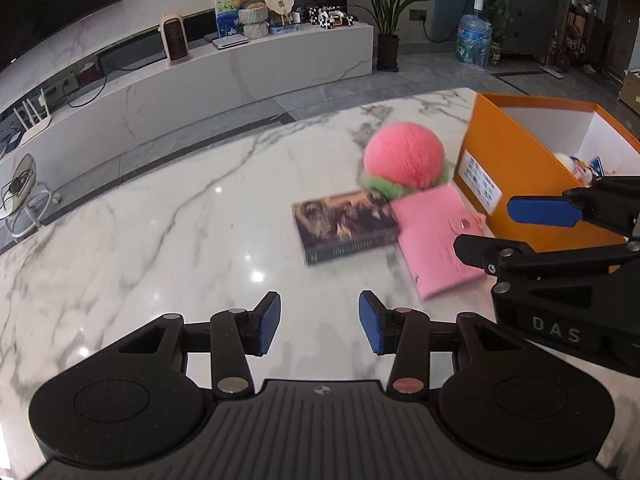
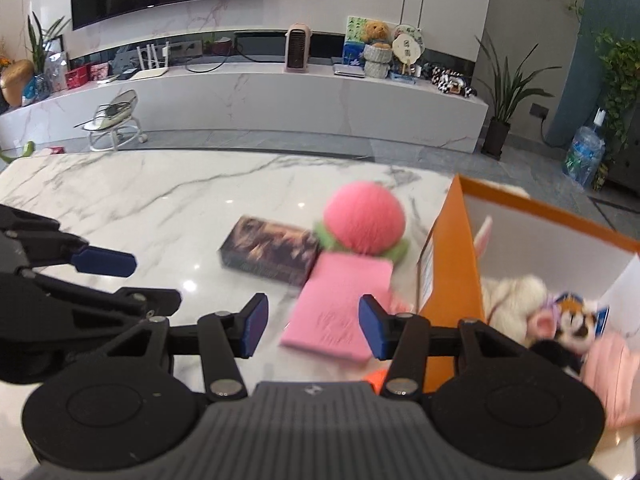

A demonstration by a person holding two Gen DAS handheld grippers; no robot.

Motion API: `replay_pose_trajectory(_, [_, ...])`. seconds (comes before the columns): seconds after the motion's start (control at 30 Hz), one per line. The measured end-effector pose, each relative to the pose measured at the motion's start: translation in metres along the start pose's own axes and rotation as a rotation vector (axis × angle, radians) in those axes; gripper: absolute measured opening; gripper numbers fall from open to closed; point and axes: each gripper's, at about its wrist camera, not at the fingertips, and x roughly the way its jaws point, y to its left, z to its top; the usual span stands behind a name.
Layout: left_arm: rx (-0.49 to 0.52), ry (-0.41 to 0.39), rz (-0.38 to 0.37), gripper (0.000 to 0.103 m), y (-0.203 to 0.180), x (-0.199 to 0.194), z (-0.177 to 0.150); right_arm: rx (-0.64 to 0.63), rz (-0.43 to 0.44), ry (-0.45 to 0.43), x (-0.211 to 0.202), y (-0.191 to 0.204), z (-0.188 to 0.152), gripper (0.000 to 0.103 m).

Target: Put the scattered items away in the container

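A pink plush peach (image 1: 404, 160) (image 2: 364, 226) with green leaves, a dark book-like box (image 1: 346, 226) (image 2: 272, 254) and a pink wallet (image 1: 438, 240) (image 2: 340, 308) lie together on the marble table, beside an orange box (image 1: 516, 168) (image 2: 452, 264). Inside the orange box are plush toys (image 2: 516, 304). My left gripper (image 1: 319, 326) (image 2: 120, 276) is open above bare table, short of the book. My right gripper (image 2: 312, 324) (image 1: 500, 226) is open, low over the near end of the wallet, next to the box wall.
The marble table (image 1: 160, 216) (image 2: 140, 196) stretches left of the items. Beyond it runs a white TV bench (image 2: 280, 96) with a heater and a teddy bear. A potted plant (image 1: 388, 20) and a water bottle (image 1: 474, 38) stand on the floor.
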Motion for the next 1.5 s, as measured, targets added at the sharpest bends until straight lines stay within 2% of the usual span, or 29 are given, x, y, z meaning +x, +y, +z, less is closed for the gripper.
replay_pose_trajectory(0.2, [0.002, 0.002, -0.014, 0.051, -0.001, 0.019, 0.010, -0.059, -0.089, 0.007, 0.018, 0.002, -0.007, 0.048])
replay_pose_trajectory(0.33, [0.003, 0.021, -0.028, 0.051, -0.006, 0.022, 0.005, -0.203, -0.199, 0.017, 0.012, 0.019, -0.032, 0.044])
replay_pose_trajectory(0.67, [-0.032, 0.059, -0.043, 0.051, -0.005, 0.007, -0.017, -0.536, -0.427, 0.045, 0.005, 0.052, -0.078, 0.044])
replay_pose_trajectory(1.13, [-0.085, 0.088, -0.037, 0.052, 0.023, -0.004, -0.049, -0.656, -0.465, 0.189, 0.037, 0.059, -0.088, 0.047])
replay_pose_trajectory(1.4, [-0.100, 0.092, -0.054, 0.053, 0.028, -0.004, -0.058, -0.701, -0.486, 0.192, 0.046, 0.064, -0.089, 0.044])
replay_pose_trajectory(1.5, [-0.106, 0.094, -0.057, 0.053, 0.030, -0.004, -0.061, -0.695, -0.469, 0.180, 0.041, 0.064, -0.089, 0.038])
